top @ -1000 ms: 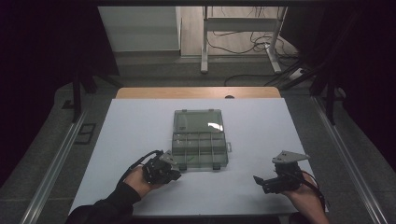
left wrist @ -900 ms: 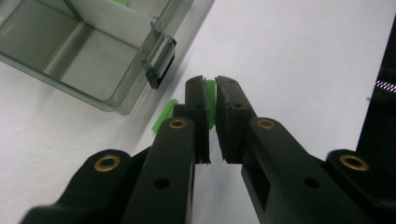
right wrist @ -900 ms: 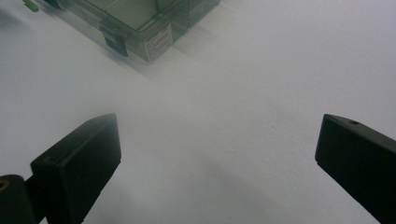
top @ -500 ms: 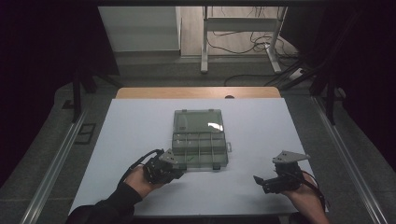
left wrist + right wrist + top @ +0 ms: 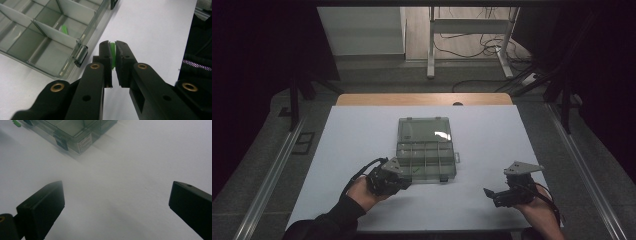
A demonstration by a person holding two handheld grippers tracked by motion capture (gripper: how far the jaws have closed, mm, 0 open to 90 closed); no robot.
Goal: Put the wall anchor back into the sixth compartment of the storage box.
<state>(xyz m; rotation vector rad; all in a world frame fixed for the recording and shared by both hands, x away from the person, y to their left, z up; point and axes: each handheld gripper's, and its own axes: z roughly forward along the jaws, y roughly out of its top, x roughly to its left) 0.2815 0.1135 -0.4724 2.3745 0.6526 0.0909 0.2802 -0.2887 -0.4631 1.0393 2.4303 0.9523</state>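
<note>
The left gripper sits at the near left corner of the clear compartment box on the white counter, its fingers pinched narrow on a small green piece, held just beside the box's black latch. Another green piece lies in a compartment. The right gripper rests at the near right, well apart from the box, its fingers spread wide with nothing between them

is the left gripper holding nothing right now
No, the left gripper has a small green piece pinched between its fingers, beside the clear compartment box.
</note>
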